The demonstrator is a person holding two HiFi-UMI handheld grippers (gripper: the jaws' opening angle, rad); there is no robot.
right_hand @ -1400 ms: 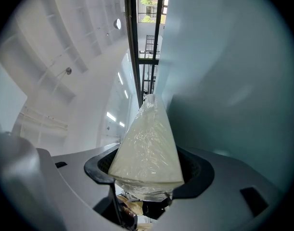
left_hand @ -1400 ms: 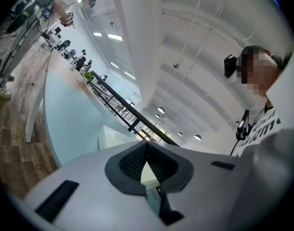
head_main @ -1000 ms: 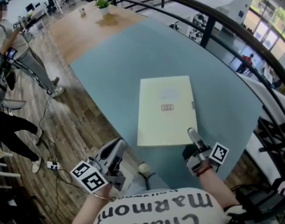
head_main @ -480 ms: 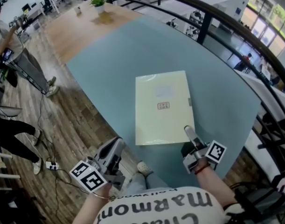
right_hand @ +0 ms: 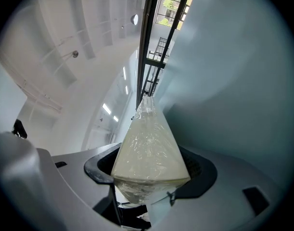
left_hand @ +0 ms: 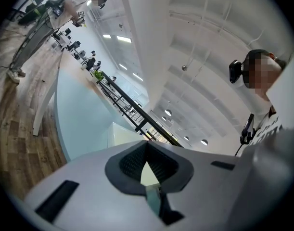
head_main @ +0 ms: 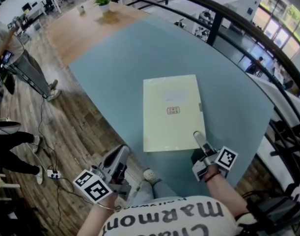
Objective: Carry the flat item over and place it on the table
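Cream folder (head_main: pixel 172 113), long axis front-to-back

One flat item (head_main: pixel 164 127), pale yellow, lies on one blue-grey table (head_main: pixel 115 68) and carries one small red-printed label (head_main: pixel 173 110) near its middle. Two grippers show at the near edge, the left gripper (head_main: pixel 121 154) and the right gripper (head_main: pixel 199 137). There are two marker cubes, a left marker cube (head_main: pixel 93 187) and a right marker cube (head_main: pixel 227 157). One wooden table (head_main: pixel 71 31) stands at the far left, bearing one potted plant (head_main: pixel 102 3) and one small white thing (head_main: pixel 81 10), too small to name. Two people are at the left: a standing person (head_main: pixel 5 36), cut by the edge, and a second person (head_main: pixel 17 142) of whom only dark-trousered legs show. One dark railing (head_main: pixel 216 28) curves along the far and right sides. One white power strip (head_main: pixel 53 173) lies on the floor, near left.
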